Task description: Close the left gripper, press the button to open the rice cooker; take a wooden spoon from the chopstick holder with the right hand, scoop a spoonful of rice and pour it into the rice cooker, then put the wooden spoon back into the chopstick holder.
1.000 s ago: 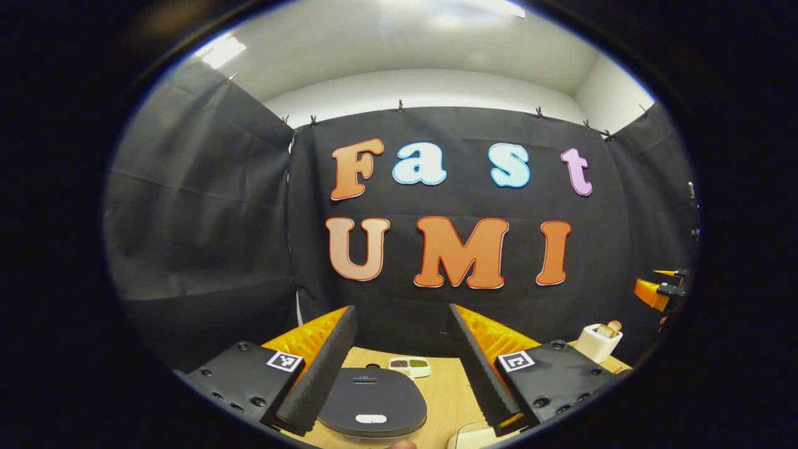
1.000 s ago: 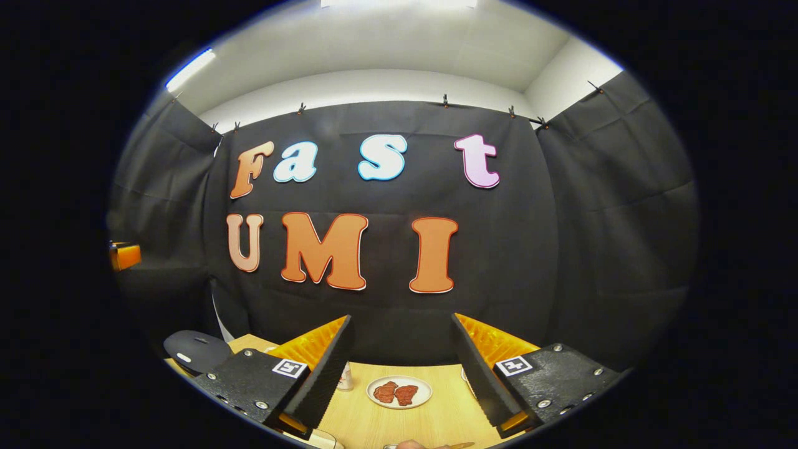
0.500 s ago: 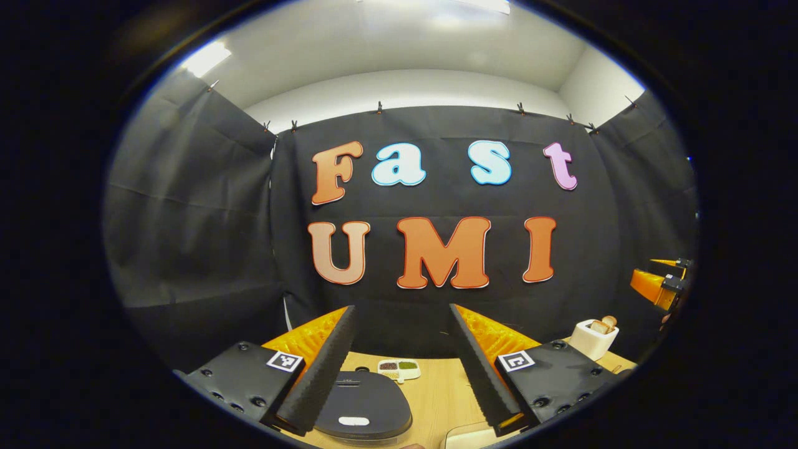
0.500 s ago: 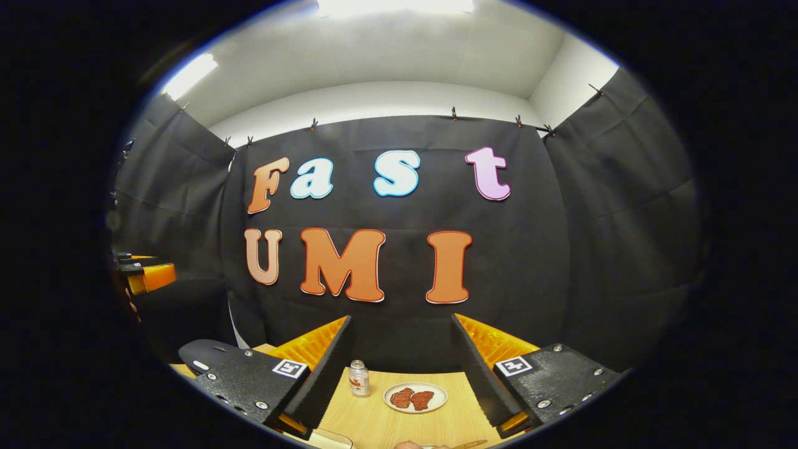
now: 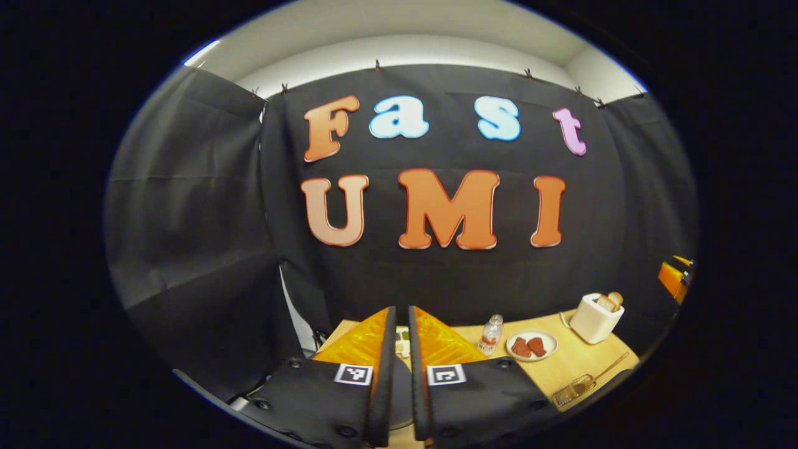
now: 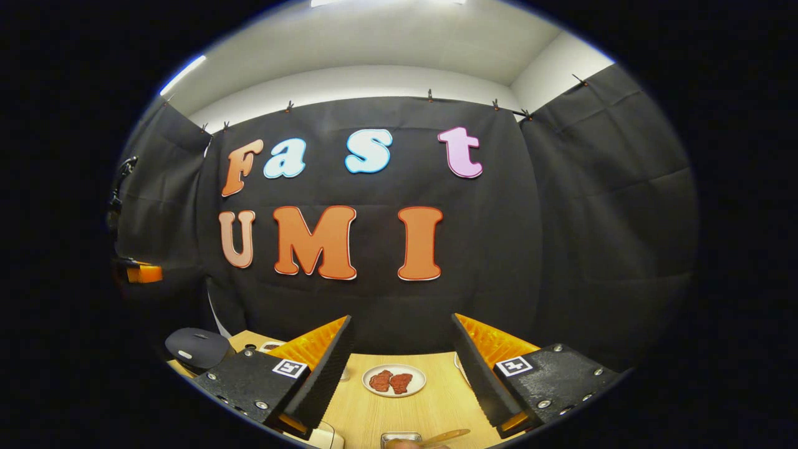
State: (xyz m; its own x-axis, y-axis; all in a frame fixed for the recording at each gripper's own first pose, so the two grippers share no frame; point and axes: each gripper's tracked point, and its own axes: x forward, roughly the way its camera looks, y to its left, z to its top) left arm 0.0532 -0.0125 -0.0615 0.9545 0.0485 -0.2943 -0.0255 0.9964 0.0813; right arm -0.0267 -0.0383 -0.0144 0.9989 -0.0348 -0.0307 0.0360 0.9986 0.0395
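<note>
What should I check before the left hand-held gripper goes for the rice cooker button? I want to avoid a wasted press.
1. Left hand-held gripper closed: ok, its fingers are nearly together with nothing between them.
2. Rice cooker lid down: ok, it lies flat and dark at the table's left.
3. Button lined up with the fingertips: cannot tell, the fingers hide most of the cooker in the left gripper view.
4. Right hand-held gripper free for the spoon: ok, open and empty.
5. Chopstick holder has wooden handles in it: ok, upright at the table's far right.
</note>
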